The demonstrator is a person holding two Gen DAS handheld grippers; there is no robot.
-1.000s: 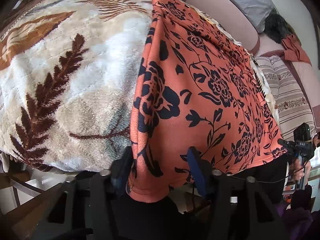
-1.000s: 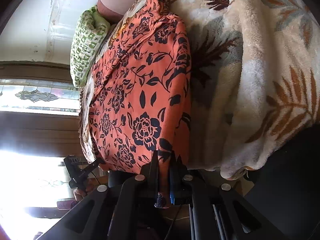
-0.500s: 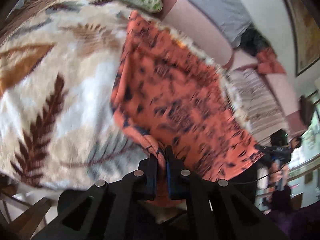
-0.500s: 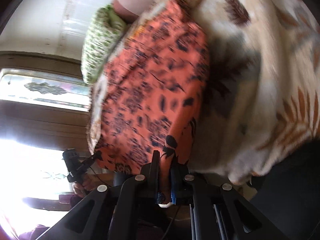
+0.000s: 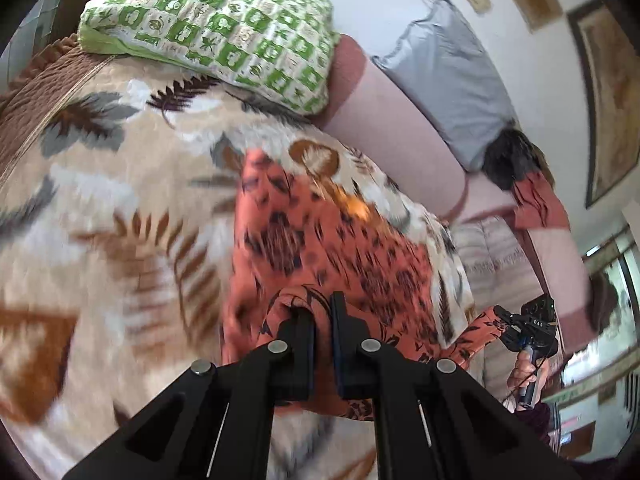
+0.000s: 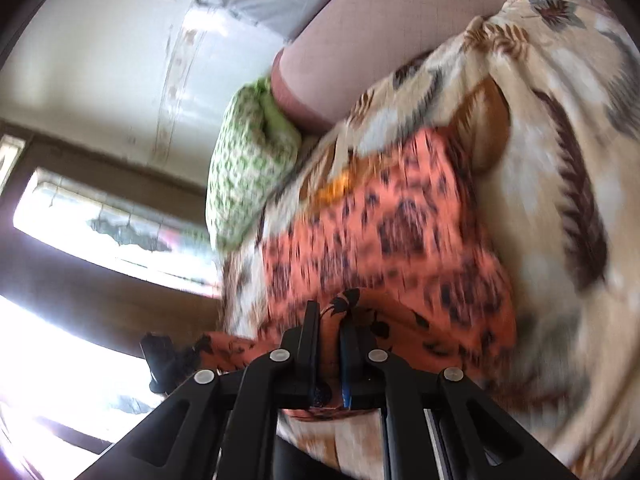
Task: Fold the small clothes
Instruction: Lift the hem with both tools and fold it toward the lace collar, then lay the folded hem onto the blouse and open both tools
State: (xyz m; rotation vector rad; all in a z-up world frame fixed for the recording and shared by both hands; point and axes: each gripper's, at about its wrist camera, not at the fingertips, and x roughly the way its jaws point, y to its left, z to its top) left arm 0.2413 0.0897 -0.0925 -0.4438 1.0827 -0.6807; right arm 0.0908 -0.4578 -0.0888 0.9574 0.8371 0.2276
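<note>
Left wrist view
- Left gripper [image 5: 322,316]: clenched on a raised fold of the orange floral garment [image 5: 332,256]; cloth is pinched between the two black fingers, jaws nearly together.
- Garment: lies on the leaf-print blanket [image 5: 100,240], spread away from the gripper twd the sofa back; near edge is lifted, rest is blurred. One corner stretches to the right, where the right gripper [image 5: 496,322] pinches it.
- Green-white pillow [image 5: 216,28]: at far end of blanket, against the pink sofa back [image 5: 392,136].
- Grey cushion [image 5: 448,88]: on top of sofa back, well apart from garment.
- Striped cloth [image 5: 496,256]: beside the blanket, right side.

Right wrist view
- Right gripper [image 6: 330,320]: clenched on the garment [image 6: 392,248] edge; fabric bunches up betw. the fingers, jaws almost closed.
- Garment: on the blanket [image 6: 560,184], blurred; a strip runs left twd a dark device, prob. the left gripper [image 6: 182,354], details too dark to tell.
- Pillow [image 6: 248,168]: beyond the garment, touching sofa back [image 6: 360,52].
- Window [image 6: 104,220]: bright, at left.
</note>
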